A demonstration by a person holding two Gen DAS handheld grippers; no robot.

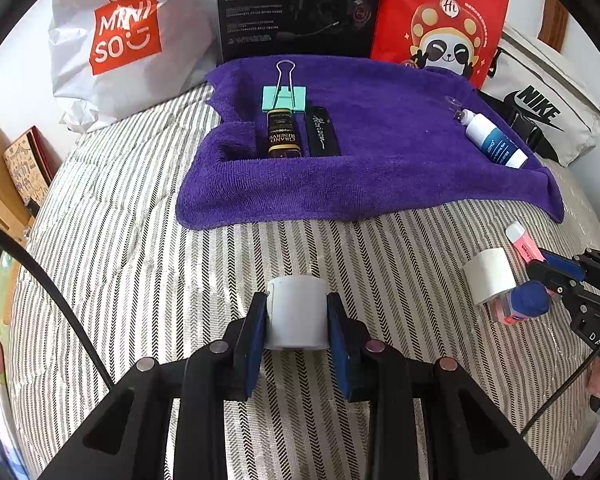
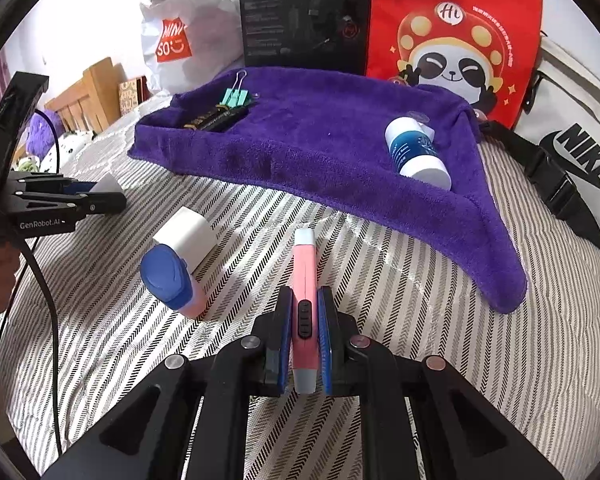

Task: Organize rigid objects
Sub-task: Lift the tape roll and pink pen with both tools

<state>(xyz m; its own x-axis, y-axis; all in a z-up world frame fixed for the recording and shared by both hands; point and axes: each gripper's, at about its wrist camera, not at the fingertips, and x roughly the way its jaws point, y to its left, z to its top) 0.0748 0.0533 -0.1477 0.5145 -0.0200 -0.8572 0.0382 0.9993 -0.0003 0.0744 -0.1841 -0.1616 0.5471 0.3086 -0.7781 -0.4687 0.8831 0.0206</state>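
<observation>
We've got the left gripper [image 1: 297, 322] clamped on a small white plastic cylinder [image 1: 296, 312] and the right gripper [image 2: 305, 320] on a slim pink plastic cutter [image 2: 305, 280] — both probably light, stiff, a bit slick; gripped mid-body, purple towel [image 1: 380, 168] at 12 o'clock.

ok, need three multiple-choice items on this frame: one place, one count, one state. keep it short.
1. Where does the mint-green binder clip lie?
A. on the purple towel
B. on the striped bedcover
C. in the white bag

2. How many objects lie on the towel?
A. two
B. four
C. six

3. What is the right gripper doing?
A. open, empty
B. shut on the pink utility knife
C. shut on a bottle

Key: 1 A, the clip sits at the towel's back, by the dark bottle and black case; 2 B, those three plus the white-and-blue bottle; 3 B, the jaws press on the knife's sides.
</observation>
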